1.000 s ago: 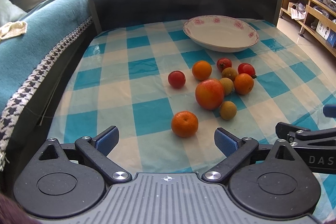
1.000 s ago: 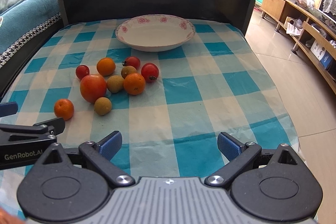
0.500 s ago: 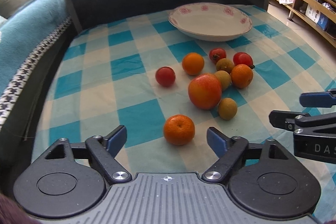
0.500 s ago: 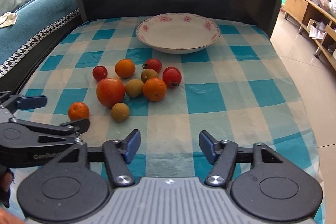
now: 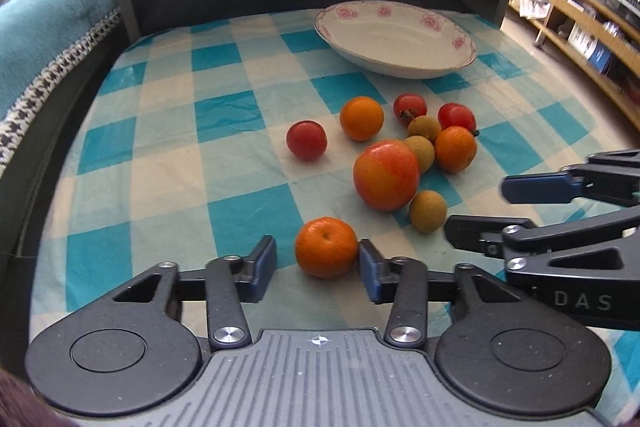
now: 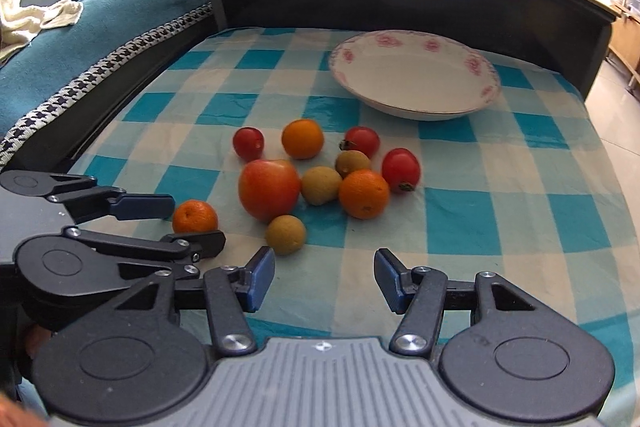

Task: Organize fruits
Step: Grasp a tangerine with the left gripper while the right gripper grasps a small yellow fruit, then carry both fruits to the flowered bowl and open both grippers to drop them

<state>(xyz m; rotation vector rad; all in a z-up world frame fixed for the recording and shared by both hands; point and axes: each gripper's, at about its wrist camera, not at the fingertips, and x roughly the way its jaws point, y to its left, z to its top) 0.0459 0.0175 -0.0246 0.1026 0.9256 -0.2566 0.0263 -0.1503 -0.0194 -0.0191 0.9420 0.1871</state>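
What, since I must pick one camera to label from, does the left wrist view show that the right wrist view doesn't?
Only left wrist: the right tool from the side, closing with nothing between its pads. Only right wrist: a white cloth on the sofa, and the left tool from the side, closing around the nearest mandarin. Both: the flowered plate, the fruit cluster, the checked tablecloth.

right gripper (image 5: pixel 476 211) body, left wrist view: pale letters "DAS", cut off by the frame edge
left gripper (image 6: pixel 192 219) body, right wrist view: no lettering readable
plate (image 5: pixel 464 45) rim: pink flower pattern only, no text
checked tablecloth (image 5: pixel 228 115): no print or label
shelf items (image 5: pixel 592 47) at right: too small and blurred to read
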